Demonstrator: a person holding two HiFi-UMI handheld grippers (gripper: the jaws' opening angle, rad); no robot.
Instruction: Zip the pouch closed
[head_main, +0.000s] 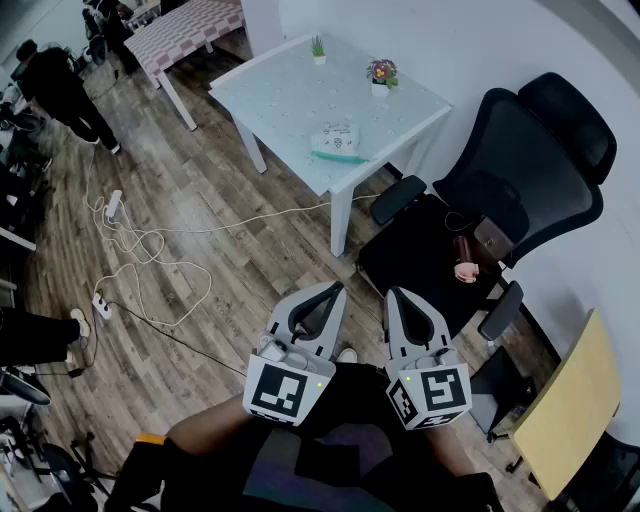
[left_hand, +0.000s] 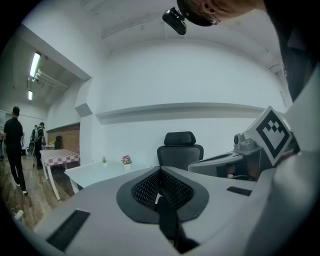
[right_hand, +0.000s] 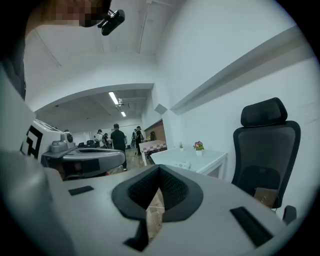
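Well off pale, prob. fabric pouch (head_main: 337, 141) on white table (head_main: 280, 90); L gripper (head_main: 336, 290), R gripper (head_main: 393, 295) jaws together, ribbed pads.

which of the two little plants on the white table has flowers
The right-hand plant, nearer the black chair, has pinkish blooms; the far-corner plant is plain green.

Room bright, even. Ceiling strip lights (left_hand: 35, 64) glow far left; white wall (head_main: 450, 40) washed pale. Shadows faint on floor (head_main: 200, 200). Gripper views bend hard, corners black. Close to lens, left gripper (left_hand: 160, 176), right gripper (right_hand: 159, 174) soft.
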